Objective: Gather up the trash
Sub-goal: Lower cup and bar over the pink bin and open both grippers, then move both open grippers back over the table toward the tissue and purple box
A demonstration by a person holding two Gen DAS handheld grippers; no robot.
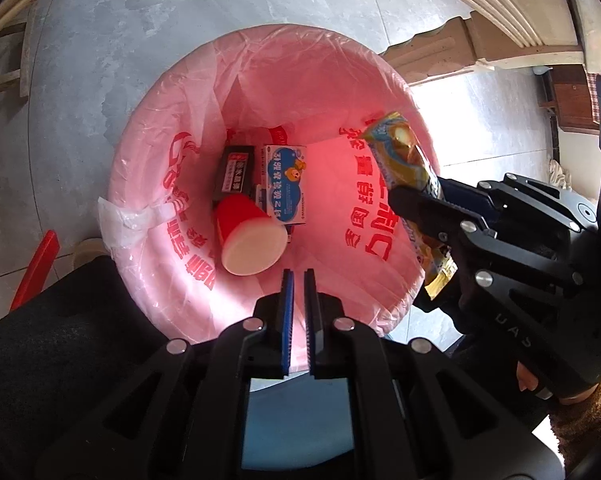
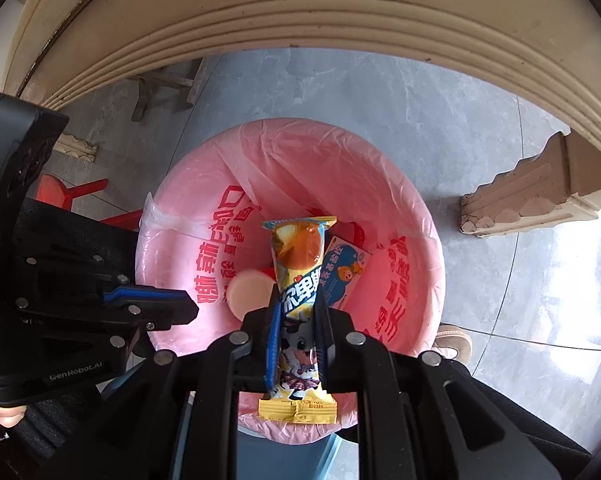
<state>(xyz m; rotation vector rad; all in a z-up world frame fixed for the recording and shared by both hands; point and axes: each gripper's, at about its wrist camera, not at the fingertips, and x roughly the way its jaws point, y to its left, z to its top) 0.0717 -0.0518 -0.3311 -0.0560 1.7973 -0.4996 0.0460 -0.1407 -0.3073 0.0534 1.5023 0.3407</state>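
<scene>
Wrapper sat clamped lengthwise between the right gripper jaws, its yellow crimped tail trailing behind them, presumably so it would fall clear on release. Straight ahead lay the pink-lined bin, already holding a red cup and a blue-and-white box. Beside it, the left gripper hung closed on nothing (evidently idle).

A yellow-and-blue wrapper stands upright over the bin, clamped at mid-length. In the pink-lined bin lie a red cup on its side, a blue-and-white box and a dark box.
</scene>
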